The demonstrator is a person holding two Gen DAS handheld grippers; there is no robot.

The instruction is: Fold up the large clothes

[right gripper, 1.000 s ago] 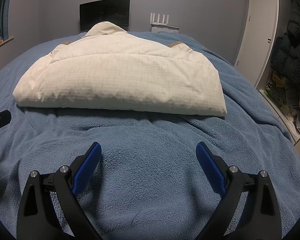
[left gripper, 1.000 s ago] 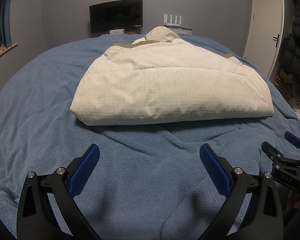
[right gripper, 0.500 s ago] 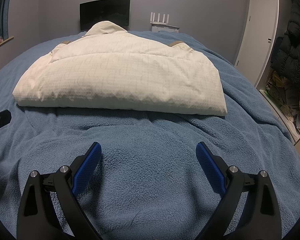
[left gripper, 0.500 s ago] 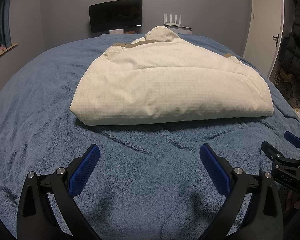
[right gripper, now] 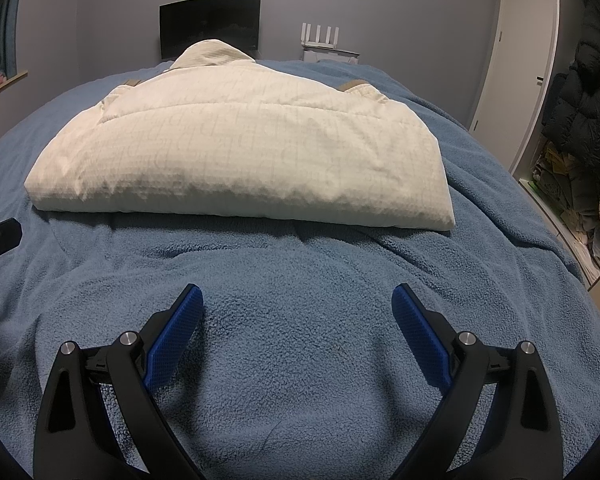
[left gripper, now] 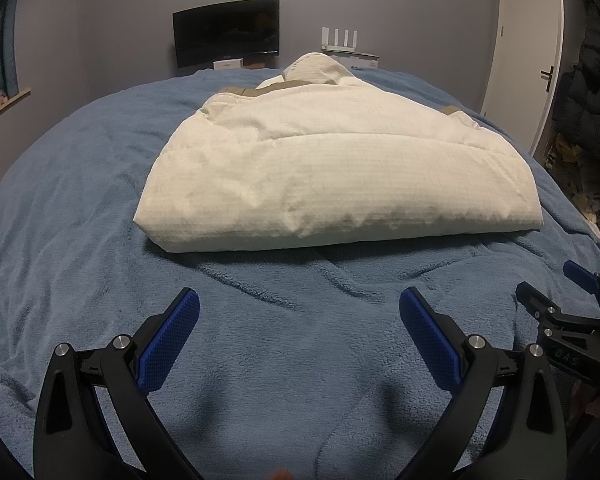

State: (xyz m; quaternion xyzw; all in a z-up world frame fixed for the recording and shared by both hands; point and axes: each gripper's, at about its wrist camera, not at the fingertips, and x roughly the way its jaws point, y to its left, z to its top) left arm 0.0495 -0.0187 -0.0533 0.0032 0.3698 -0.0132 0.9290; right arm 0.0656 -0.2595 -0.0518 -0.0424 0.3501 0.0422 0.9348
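Jacket (left gripper: 340,172): cream, quilted, padded; lies folded into a thick block on the bed (left gripper: 80,208), hood end toward the far wall, folded edge toward the grippers. Judged light, soft and springy, with a smooth shell likely to slip; the layers may puff apart once released. Best hold, by judgement: the near corners of the folded edge, pinching all layers together, one corner per gripper.

Left gripper (left gripper: 298,312): near side of the jacket, apart from it, above bare blanket; fingers (left gripper: 172,336) spread wide, holding nothing.

Right gripper (right gripper: 298,308): near side of the jacket, apart from it, beside the left gripper; fingers (right gripper: 176,332) spread wide, holding nothing.

Bed: blue fleece blanket, creased just near of the jacket.

Monitor (left gripper: 226,32): dark, on the wall beyond the jacket.

Router (left gripper: 340,40): white, four aerials, beyond the jacket, right of the monitor.

Door (left gripper: 528,52): white, far right of the jacket.

Containers: none seen; dark coats (right gripper: 576,120) hang and clutter piles right of the jacket, detail unclear.
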